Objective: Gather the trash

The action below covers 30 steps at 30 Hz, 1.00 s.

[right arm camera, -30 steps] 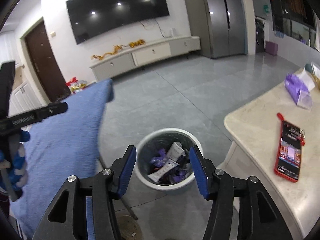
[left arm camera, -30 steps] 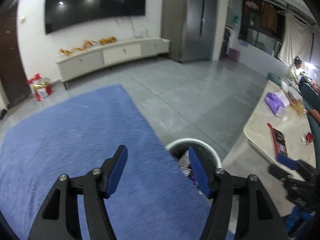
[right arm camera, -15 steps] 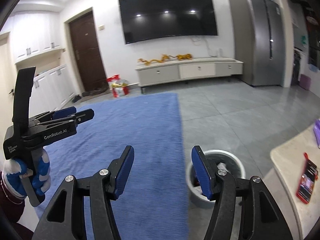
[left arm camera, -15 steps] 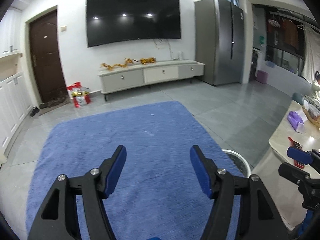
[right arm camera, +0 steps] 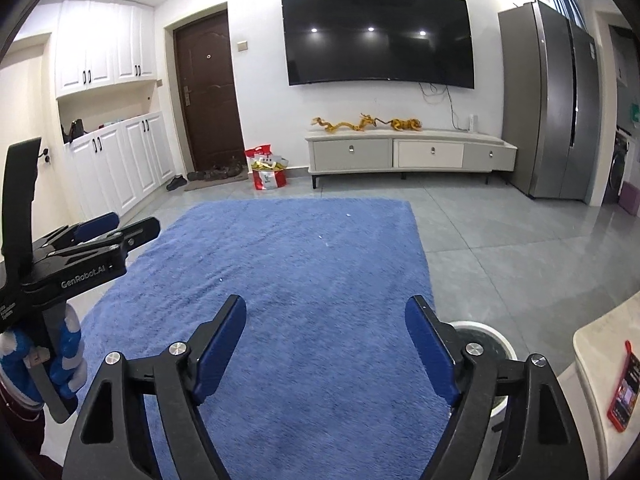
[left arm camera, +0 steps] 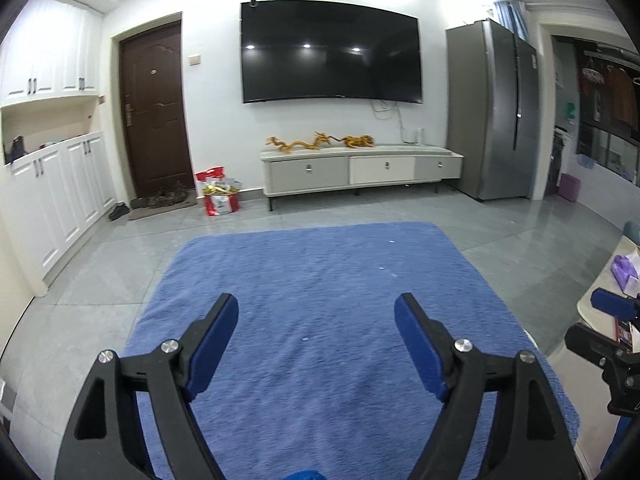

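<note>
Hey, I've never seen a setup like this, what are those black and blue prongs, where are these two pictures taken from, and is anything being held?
Each picture comes from a camera mounted on a hand-held tool, looking out along its two fingers. A person carries one in each hand.

The left tool looks over a blue rug toward a TV. The right tool sees the same room, plus a white bin beside the rug, a red phone on a table, and the left tool held by a gloved hand.

Both tools' jaws are opening with nothing between them.
</note>
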Each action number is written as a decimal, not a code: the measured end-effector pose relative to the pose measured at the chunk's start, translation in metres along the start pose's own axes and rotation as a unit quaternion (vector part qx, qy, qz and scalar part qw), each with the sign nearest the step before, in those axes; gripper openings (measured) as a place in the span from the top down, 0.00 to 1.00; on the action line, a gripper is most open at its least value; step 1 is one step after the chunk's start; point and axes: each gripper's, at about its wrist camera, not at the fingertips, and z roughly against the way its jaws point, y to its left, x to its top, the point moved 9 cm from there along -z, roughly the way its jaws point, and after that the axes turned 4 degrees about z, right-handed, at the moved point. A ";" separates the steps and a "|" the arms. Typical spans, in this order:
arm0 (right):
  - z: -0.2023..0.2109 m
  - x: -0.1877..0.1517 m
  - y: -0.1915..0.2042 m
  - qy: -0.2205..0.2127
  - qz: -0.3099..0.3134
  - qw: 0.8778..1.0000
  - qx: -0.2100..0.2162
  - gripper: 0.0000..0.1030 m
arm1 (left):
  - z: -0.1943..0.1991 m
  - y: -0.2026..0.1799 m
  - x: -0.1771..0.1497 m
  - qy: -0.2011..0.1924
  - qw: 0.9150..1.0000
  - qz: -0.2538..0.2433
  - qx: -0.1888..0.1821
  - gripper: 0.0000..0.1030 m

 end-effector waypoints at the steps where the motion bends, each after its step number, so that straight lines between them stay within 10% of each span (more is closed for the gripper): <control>1: -0.001 0.002 0.003 -0.002 0.001 1.000 -0.001 0.19 | 0.001 0.004 -0.001 0.000 1.000 0.003 0.004 0.22; 30: 0.000 0.008 0.015 -0.018 0.014 0.999 -0.050 0.03 | 0.021 0.037 -0.012 -0.017 0.998 0.016 0.051 0.17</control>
